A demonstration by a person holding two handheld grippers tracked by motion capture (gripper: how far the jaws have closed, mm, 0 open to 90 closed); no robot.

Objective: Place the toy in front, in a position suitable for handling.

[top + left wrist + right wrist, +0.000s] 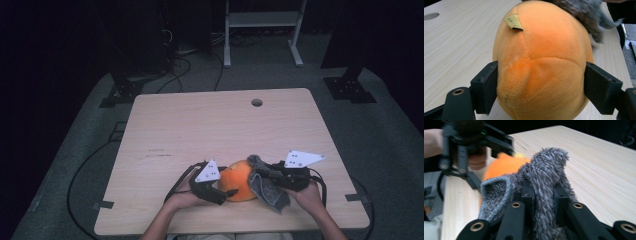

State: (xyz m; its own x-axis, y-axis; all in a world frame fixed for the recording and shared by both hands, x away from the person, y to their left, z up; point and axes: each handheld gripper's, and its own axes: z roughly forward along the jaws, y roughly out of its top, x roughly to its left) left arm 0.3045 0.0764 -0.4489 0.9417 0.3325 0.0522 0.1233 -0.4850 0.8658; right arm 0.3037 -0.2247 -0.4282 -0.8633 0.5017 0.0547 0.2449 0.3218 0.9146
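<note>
A round orange plush toy (239, 181) sits on the wooden table (200, 125) near its front edge. My left gripper (231, 188) comes in from the left and is shut on it. In the left gripper view both pads press into the sides of the toy (541, 62), which carries a small yellow tag (513, 22). My right gripper (259, 176) reaches in from the right, shut on a fuzzy grey cloth (267, 192). That cloth (549, 165) is pinched between its jaws and drapes against the toy's right side. Behind the cloth, blurred, are the toy (504, 165) and the left gripper (474, 142).
A round cable hole (257, 102) lies at the table's far right. Beyond the table on the dark floor stand a white frame (262, 20) and loose cables (180, 65). The person's forearms enter from the front edge.
</note>
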